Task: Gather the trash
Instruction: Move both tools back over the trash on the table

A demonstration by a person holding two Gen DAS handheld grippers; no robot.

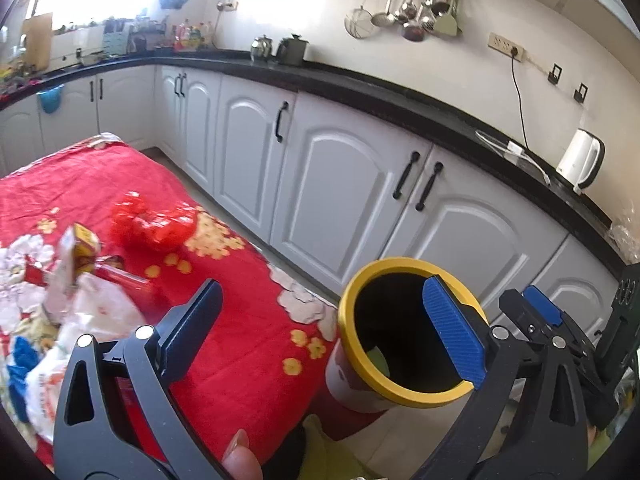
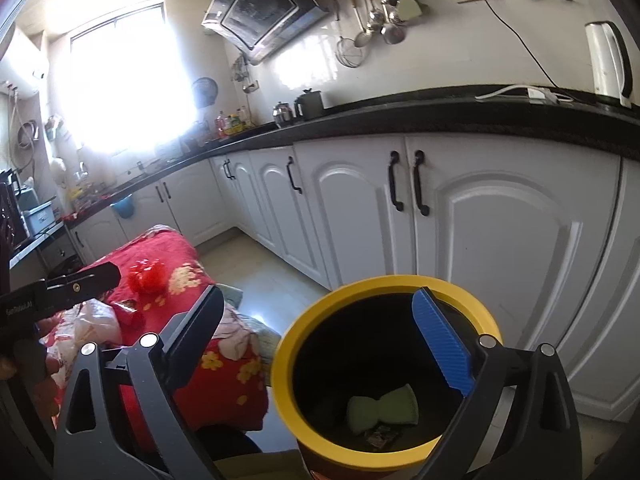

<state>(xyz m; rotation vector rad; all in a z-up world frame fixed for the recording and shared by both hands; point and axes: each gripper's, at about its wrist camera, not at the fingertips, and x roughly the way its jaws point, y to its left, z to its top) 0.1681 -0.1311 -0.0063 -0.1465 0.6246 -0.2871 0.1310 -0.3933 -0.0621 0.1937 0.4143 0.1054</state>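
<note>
One yellow-rimmed bin (image 2: 384, 372), one pale green wrapper (image 2: 382, 408) and one small dark scrap (image 2: 382, 436) inside it, one red crumpled bag (image 1: 154, 222), one white plastic bag (image 1: 100, 304), one small carton (image 1: 78, 256), two kettles on the bench (image 1: 400, 96), one white (image 1: 580, 164), one steel (image 1: 262, 46).

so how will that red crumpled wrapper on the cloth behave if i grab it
The red wrapper looks like thin, glossy crinkled film, so it will probably crush flat between the fingers and weigh almost nothing. Its shine suggests it may slip. It lies loose on the soft cloth, so a push would likely skid it rather than roll it.
</note>
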